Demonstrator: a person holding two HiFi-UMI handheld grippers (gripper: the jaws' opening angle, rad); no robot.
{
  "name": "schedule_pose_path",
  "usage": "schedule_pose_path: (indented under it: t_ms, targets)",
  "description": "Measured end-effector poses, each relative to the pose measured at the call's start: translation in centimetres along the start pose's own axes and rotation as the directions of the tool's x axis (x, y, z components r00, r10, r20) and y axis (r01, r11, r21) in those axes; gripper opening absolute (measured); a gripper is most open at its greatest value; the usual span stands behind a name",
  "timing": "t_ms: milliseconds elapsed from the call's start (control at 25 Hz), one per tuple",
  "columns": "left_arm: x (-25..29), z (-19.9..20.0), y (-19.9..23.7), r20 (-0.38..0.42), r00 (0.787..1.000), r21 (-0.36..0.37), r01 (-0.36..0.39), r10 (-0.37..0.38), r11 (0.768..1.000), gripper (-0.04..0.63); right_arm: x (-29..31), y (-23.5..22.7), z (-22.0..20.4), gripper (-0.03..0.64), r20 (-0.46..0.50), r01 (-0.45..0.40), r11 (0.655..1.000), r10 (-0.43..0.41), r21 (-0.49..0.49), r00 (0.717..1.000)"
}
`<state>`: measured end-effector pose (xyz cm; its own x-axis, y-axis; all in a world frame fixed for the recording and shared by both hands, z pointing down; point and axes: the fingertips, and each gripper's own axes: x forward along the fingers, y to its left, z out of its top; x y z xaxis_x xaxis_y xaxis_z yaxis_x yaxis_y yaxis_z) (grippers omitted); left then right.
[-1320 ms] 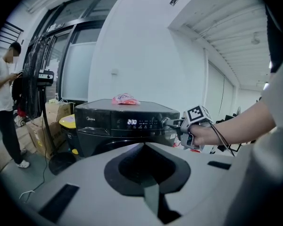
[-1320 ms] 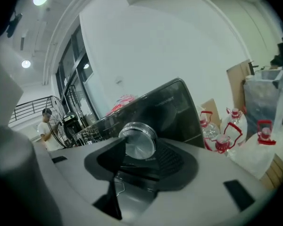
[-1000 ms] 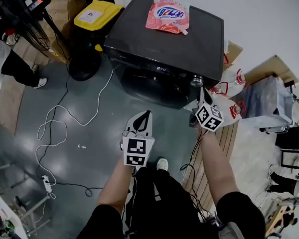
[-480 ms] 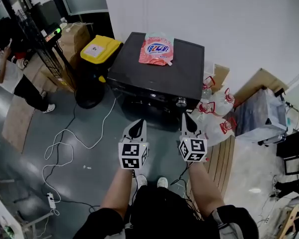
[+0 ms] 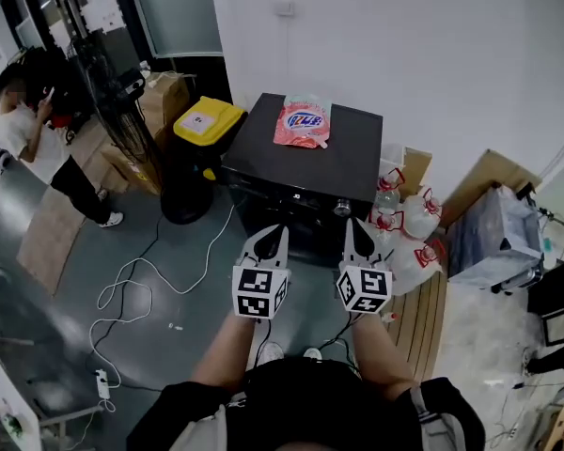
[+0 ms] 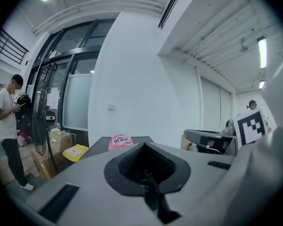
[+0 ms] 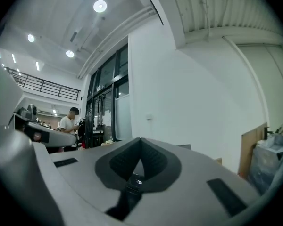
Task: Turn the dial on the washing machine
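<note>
Far left of frame: person standing. Lower left: cable looped on the floor. Upper centre-left: yellow-lidded bin, just beside the machine. Centre, slightly left: left gripper, jaws clenched, nothing between them, in front of the machine and not touching it. Upper centre: washing machine, pink pouch lying on its top. Dial at the right end of the front panel. Right gripper just below the dial, near but apart, jaws clenched, empty. White bags right of the machine.
</note>
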<state>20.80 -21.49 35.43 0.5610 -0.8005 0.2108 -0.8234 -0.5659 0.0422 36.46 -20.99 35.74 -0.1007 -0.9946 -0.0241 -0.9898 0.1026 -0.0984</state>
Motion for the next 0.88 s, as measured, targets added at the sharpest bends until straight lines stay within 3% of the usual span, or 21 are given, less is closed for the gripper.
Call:
schedule_pose_path:
  t_ms: [360,880]
  targets:
    - [-0.9,2.6,-0.8,0.045,0.999,0.037,0.01,-0.011,0.999,0.011,-0.5,0.5,1.8,0.001,0.03,-0.005,1.0,0.005,-0.006,1.0]
    - [-0.6,2.6,-0.1,0.047,0.999,0.087,0.01,-0.014,0.996,0.011,0.1,1.4,1.8,0.002,0.039,-0.004,1.0,0.005,-0.021,0.999]
